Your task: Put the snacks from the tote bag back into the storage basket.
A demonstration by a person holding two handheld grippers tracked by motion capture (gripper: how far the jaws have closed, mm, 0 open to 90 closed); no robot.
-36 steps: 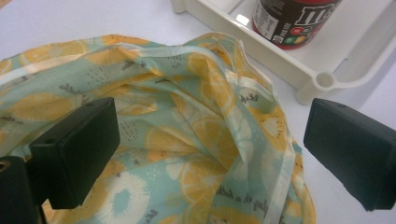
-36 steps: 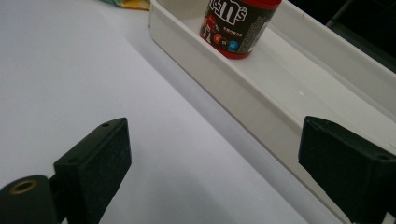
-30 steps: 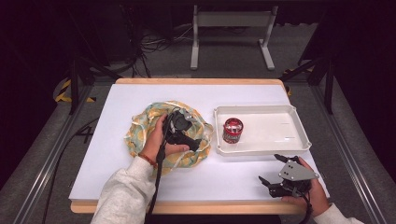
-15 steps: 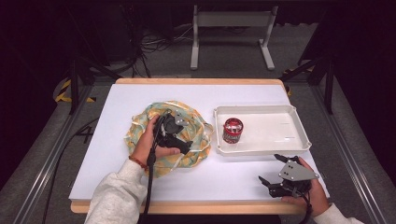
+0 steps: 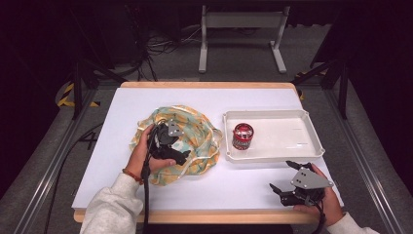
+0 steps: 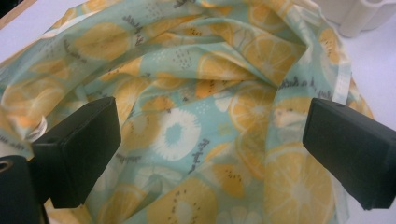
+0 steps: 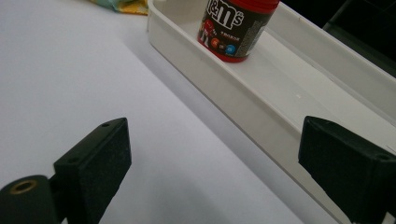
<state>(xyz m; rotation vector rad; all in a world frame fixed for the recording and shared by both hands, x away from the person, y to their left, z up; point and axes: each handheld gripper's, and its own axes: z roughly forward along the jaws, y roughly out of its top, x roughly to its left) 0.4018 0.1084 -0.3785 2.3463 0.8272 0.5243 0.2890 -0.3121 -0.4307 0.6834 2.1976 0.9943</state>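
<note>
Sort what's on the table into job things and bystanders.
In the job: fruit-print cloth, left tongs open over it.
Lying about: red candy tub, white tray, right tongs open near the table's front edge.

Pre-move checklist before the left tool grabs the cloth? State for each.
1. Left tool open: ok, jaws spread wide in the left gripper view.
2. Fruit-print cloth between the jaws: ok, folds lie right in front of them; contact cannot tell.
3. Cloth free of the white tray: ok, its edge lies beside the tray's left wall, not over the rim.
4. Candy tub out of the way: ok, upright inside the tray's left end.
5. Right tool parked: ok, open over bare table near the front edge, apart from the tray.
6. Anything wrapped inside the cloth: cannot tell.
</note>
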